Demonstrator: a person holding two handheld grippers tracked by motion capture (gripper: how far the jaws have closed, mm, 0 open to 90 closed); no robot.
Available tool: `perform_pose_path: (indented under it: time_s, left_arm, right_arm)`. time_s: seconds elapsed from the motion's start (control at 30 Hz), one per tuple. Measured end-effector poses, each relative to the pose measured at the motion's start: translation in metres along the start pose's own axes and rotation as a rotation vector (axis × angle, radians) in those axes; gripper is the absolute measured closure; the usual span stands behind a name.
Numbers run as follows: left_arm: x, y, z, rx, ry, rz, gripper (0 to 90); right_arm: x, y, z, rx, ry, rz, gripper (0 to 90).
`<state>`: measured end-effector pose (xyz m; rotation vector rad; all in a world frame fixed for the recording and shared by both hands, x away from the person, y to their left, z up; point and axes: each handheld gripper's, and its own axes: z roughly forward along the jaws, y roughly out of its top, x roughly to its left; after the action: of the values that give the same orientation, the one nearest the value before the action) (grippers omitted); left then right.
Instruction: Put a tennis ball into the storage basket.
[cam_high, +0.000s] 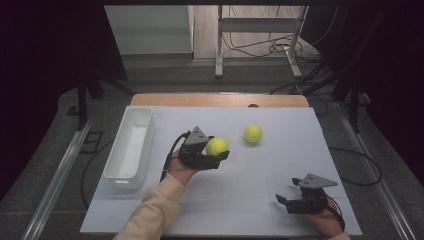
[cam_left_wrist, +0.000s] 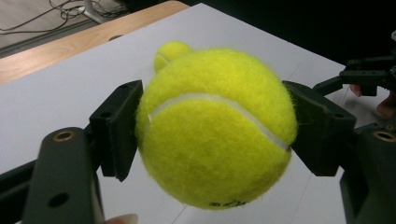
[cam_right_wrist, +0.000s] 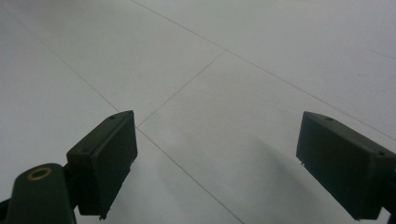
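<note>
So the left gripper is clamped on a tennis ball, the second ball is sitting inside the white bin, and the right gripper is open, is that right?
Not quite. The second tennis ball lies on the white table, well right of the white bin, as the high view shows. The rest holds: the left gripper is clamped on a tennis ball, and the right gripper is open.

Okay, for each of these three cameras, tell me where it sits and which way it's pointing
High view: above the person's side, looking forward and down on the table; forearm and both grippers show.
Left gripper view: on the left gripper, looking along jaws clamping a tennis ball.
Right gripper view: on the right gripper, facing bare tabletop.
Shared: high and left views both show the second ball.
</note>
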<state>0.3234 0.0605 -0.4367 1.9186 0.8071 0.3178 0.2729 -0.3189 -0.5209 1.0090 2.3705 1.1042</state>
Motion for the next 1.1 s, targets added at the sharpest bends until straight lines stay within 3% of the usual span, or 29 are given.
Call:
perform_pose_path:
  time_s: [1.1]
  left_arm:
    - [0.014,0.010,0.001,-0.019,0.044,-0.020,26.3]
  right_arm:
    - [-0.001,0.001,-0.003,-0.009,-0.007,0.003,13.0]
